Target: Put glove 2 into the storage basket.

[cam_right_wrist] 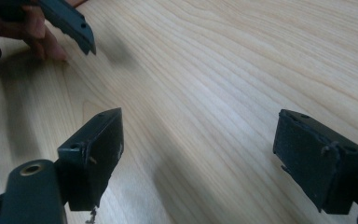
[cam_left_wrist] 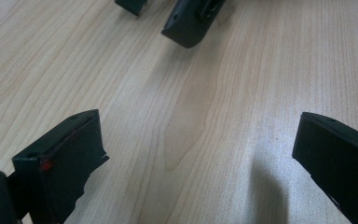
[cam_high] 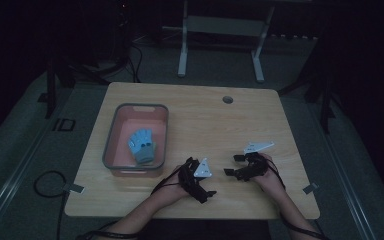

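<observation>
A light blue glove [cam_high: 142,145] lies inside a pink bin [cam_high: 111,135] with a grey rim, on the left half of the wooden table [cam_high: 205,115]. My left gripper [cam_high: 205,179] rests near the front edge, right of the bin, open with nothing between its jaws [cam_left_wrist: 196,140]. My right gripper [cam_high: 232,165] sits a short way to its right, facing it, also open and empty [cam_right_wrist: 198,140]. Bare wood lies between both pairs of jaws. In the left gripper view the right gripper's fingertips [cam_left_wrist: 189,28] show at the top. A hand [cam_right_wrist: 37,37] holding the left gripper shows in the right gripper view.
A round cable hole [cam_high: 227,99] sits near the table's far edge. Beyond the table stands a white metal frame [cam_high: 220,45] on the dark floor. A black cable loop [cam_high: 50,182] lies on the floor at the left.
</observation>
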`<state>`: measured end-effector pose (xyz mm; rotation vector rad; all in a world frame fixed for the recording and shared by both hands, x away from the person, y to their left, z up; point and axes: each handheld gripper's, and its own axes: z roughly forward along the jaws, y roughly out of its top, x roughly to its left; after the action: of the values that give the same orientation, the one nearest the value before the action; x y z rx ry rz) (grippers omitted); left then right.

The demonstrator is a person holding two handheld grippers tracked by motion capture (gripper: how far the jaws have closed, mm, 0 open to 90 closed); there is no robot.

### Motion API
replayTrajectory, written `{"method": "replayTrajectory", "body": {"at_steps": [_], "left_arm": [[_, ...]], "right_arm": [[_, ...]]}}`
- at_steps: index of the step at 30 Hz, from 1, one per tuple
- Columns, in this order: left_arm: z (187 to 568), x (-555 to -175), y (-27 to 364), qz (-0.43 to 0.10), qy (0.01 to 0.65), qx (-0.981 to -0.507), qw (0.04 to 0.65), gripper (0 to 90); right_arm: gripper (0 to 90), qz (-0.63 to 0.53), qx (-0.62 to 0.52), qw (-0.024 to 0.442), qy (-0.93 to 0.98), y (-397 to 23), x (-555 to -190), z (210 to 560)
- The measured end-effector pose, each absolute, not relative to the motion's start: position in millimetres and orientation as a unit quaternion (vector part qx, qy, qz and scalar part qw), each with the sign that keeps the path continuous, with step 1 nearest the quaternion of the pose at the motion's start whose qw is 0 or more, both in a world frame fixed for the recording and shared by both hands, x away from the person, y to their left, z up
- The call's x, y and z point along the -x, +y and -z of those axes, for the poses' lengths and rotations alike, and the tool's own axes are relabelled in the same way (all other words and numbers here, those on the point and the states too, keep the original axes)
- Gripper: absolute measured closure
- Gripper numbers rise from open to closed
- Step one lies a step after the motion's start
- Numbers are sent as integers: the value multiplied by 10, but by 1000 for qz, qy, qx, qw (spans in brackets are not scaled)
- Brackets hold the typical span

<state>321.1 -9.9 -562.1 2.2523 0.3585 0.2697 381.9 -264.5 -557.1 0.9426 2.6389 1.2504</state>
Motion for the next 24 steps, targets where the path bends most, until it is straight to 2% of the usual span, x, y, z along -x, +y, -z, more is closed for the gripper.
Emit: {"method": "replayTrajectory", "body": {"at_steps": [24], "left_arm": [[5652, -3172, -90, -121, 137, -893, 412, 21]], "right_arm": [[161, -404, -317, 60, 856, -2824, -3739, 5598]]}}
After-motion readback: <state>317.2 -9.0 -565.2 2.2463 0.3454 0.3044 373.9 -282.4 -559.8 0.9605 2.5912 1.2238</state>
